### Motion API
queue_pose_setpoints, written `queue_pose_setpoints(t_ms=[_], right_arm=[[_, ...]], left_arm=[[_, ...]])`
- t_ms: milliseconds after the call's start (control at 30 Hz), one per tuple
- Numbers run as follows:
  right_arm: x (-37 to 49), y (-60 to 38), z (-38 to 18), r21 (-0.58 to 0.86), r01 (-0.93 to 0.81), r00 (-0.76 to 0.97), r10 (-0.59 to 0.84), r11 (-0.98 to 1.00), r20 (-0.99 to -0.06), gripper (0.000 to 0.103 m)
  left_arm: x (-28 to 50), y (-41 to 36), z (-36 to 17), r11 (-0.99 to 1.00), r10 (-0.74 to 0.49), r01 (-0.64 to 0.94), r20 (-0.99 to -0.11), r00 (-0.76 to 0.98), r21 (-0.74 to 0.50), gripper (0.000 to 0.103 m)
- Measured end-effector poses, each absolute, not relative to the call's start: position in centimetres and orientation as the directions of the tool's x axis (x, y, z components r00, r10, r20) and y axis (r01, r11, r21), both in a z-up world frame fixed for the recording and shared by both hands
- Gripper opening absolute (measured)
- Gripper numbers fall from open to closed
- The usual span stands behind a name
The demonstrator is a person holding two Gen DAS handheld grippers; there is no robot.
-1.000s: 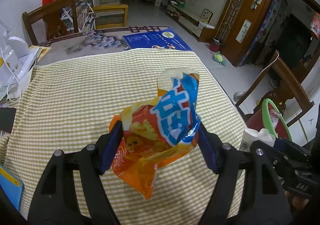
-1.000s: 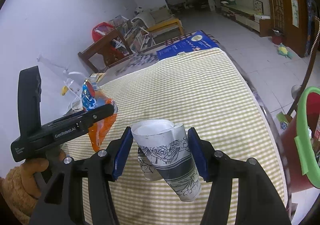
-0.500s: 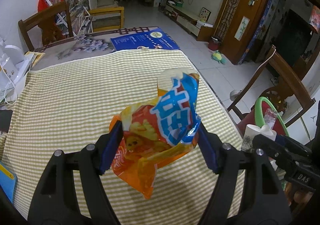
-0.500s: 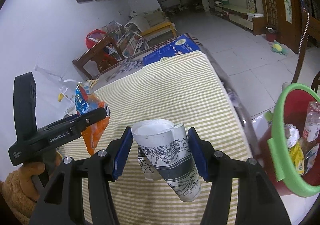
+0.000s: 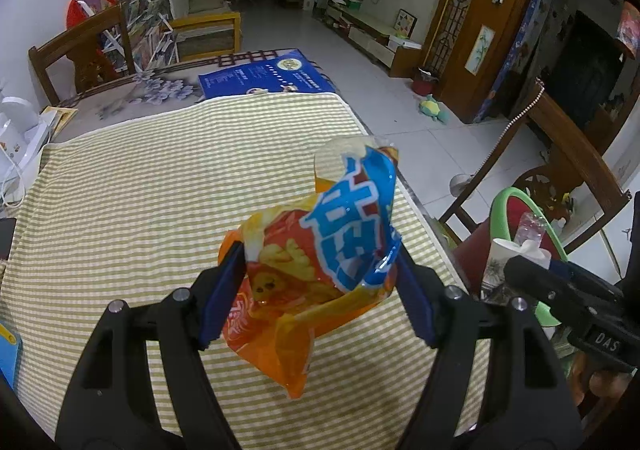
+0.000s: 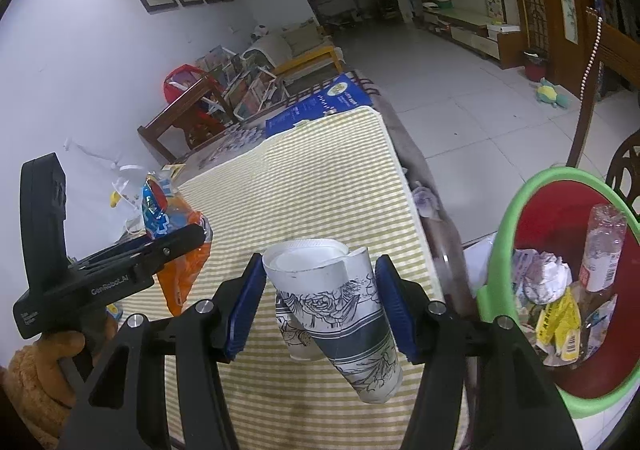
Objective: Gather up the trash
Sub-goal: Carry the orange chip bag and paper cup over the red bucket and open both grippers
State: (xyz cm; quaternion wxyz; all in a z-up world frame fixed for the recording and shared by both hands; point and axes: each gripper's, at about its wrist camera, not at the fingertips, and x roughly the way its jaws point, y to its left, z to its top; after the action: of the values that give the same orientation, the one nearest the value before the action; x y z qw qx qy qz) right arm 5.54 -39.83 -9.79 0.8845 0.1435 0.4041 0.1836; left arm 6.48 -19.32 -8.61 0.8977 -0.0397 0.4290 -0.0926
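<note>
Midway: snack bag (image 5: 320,262) clamped in left gripper (image 5: 316,290), paper cups (image 6: 336,314) in right gripper (image 6: 320,302), bin (image 6: 516,217) partly filled, drop pending.

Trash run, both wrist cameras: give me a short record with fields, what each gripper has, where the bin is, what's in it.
left gripper: shut on an orange and blue snack bag, held above the striped tablecloth
right gripper: shut on paper cups, seemingly two nested, tilted
bin: red with a green rim, past the table's edge, to the right of the right gripper
bin contents: clear plastic bottle, crumpled paper, yellow wrapper
</note>
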Motion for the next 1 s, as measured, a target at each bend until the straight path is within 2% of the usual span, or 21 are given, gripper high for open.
queue_pose_setpoints(t_ms=[1000], right_arm=[[4.0, -52.8, -10.2, 0.439, -0.019, 0.686, 0.331, 0.898, -0.648, 0.055]], left_arm=[[7.1, -31.6, -6.6, 0.951, -0.265, 0.292, -0.745, 0.613, -0.098, 0.07]])
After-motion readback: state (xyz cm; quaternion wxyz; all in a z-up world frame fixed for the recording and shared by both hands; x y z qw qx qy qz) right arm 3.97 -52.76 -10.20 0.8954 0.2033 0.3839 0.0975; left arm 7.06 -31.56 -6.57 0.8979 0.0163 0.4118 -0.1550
